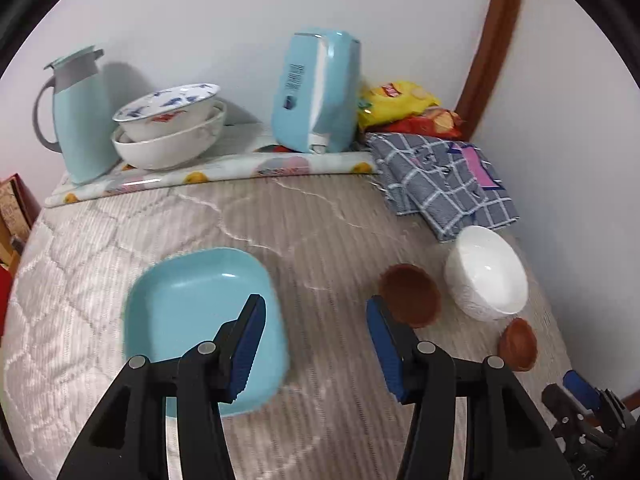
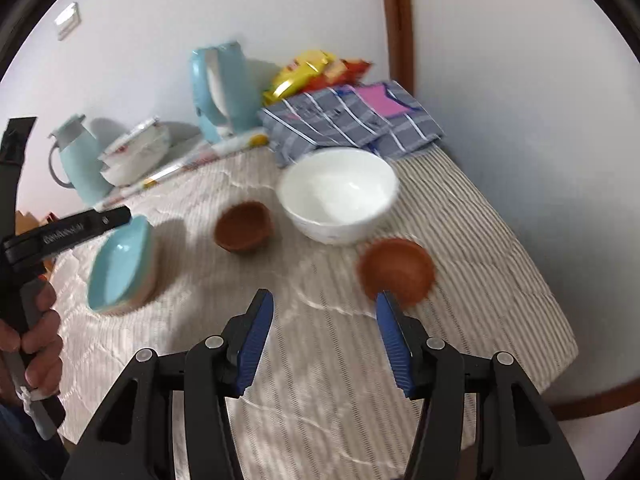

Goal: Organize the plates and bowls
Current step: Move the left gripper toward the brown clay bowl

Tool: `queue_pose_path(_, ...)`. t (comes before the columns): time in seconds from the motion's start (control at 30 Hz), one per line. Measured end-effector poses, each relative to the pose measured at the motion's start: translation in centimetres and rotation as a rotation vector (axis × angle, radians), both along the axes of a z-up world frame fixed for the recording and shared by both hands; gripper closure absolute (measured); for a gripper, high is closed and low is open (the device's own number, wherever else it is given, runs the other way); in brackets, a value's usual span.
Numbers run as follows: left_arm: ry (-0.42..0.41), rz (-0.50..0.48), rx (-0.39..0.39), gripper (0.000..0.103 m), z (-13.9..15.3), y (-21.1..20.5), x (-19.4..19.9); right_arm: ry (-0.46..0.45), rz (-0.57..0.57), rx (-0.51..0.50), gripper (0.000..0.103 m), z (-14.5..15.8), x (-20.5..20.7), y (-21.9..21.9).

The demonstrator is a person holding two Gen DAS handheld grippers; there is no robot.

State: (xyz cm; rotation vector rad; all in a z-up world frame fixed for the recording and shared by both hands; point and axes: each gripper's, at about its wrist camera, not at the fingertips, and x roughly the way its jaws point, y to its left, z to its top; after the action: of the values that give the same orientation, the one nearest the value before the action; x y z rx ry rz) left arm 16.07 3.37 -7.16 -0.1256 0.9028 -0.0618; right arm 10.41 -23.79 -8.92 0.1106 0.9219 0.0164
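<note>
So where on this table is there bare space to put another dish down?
The widest free patch lies mid-table, between the blue square plate and the nearer brown bowl. It is crowded around the white bowl and along the back wall by the stacked bowls.

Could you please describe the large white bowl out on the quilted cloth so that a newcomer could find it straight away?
Start at the folded grey checked cloth near the table's far corner by the wall. Just in front of it, on the quilted table cover, stands the white bowl, upright and empty. Two small brown bowls flank it, but it alone is plain white and much the biggest of the three.
</note>
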Motion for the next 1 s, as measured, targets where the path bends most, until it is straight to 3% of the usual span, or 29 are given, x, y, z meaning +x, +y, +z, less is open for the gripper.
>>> queue_pose_path(0.43, 0.082, -0.032, -0.001, 0.053, -3.0, -4.1, 1.1, 0.08, -0.095, -0.004, 0.05, -3.5, 1.5, -5.9)
queue_pose_path(1.0, 0.126, 0.07, -0.079, 0.053, -7.7, -5.5, 5.3, 0.105, -0.087, 0.051, 0.05, -6.4, 5.0, -8.3)
